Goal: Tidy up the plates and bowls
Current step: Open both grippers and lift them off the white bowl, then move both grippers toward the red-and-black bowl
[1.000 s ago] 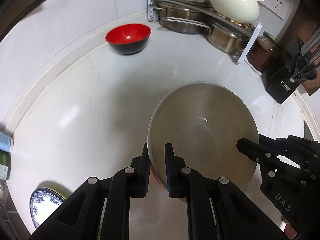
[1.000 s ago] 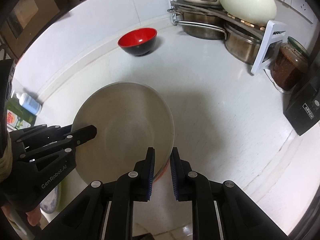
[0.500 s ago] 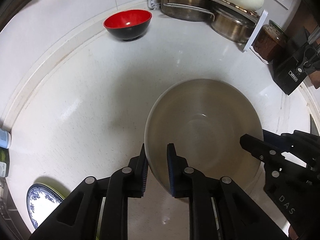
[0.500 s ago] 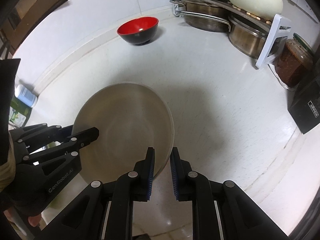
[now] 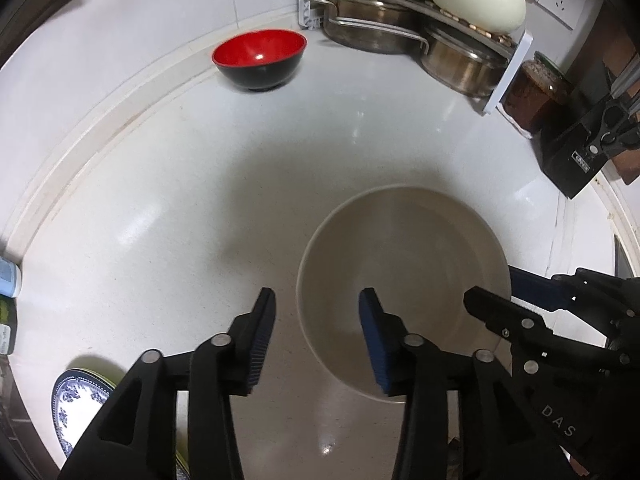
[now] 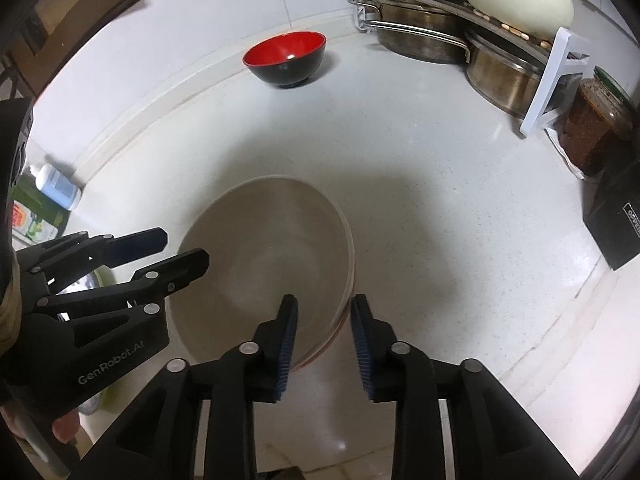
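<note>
The beige bowl [image 5: 402, 276] sat upright on the white bench [image 5: 168, 240], in the near middle, directly ahead of both tools. The left tool [image 5: 318, 320] stood with its jaws spread wide, straddling the bowl's left rim, one finger outside and one over the bowl's interior, neither pad appearing to press the wall. The right tool [image 6: 322, 328] was likewise open, its jaws either side of the bowl's right rim [image 6: 348, 256], gripping nothing. A reddish band showed under that rim in the right view; whether it was the bowl's outer wall or a second dish beneath, I could not tell.

The red-and-black bowl [image 5: 259, 58] stood well apart at the far edge, near the wall, ahead and a little left of both tools. Being round, neither bowl offered a long axis to align with. The left tool looked the nearer to the red-and-black bowl, though only slightly. A blue-patterned plate [image 5: 80, 400] lay at the near left corner, beside the left tool.

Open bench ran between the two bowls with nothing in the path. The crowded side was the far right: a rack of pots [image 5: 400, 24], a jar [image 5: 532, 92] and a dark knife block [image 5: 580, 152], well apart from the beige bowl. A reach toward the red-and-black bowl would likely pass clear of these.
</note>
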`<control>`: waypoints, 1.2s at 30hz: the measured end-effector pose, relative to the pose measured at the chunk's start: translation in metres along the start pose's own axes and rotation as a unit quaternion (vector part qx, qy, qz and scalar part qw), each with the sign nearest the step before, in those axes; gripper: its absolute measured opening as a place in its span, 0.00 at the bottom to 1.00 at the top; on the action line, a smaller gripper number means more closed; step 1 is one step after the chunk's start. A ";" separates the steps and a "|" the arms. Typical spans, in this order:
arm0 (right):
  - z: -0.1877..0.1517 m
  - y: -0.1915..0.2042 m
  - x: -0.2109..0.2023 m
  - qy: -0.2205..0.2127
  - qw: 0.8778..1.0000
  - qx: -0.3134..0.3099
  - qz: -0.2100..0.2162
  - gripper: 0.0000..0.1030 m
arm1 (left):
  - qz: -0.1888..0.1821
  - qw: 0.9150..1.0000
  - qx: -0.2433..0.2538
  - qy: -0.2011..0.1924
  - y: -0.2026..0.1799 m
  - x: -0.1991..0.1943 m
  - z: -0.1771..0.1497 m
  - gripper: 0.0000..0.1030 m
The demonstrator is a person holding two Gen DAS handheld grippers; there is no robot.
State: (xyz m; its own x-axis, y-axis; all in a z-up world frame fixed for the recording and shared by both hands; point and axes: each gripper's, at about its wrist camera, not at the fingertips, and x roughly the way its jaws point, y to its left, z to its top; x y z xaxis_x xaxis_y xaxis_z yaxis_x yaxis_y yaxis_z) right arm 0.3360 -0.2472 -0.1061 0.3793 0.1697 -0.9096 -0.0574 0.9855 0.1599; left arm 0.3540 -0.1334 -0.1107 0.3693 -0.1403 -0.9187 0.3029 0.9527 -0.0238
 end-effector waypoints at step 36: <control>0.110 0.002 -0.038 -0.106 0.994 -0.017 0.032 0.51 | 0.094 0.991 -0.035 -0.091 0.058 -0.053 0.080 0.70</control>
State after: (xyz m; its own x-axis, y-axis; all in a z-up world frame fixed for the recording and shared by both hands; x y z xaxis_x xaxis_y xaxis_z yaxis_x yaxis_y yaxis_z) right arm 0.4229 -0.2529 -0.0292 0.5595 0.2296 -0.7964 -0.1180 0.9732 0.1976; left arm 0.4219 -0.0926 -0.0317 0.5673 0.0009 -0.8235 0.1549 0.9820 0.1078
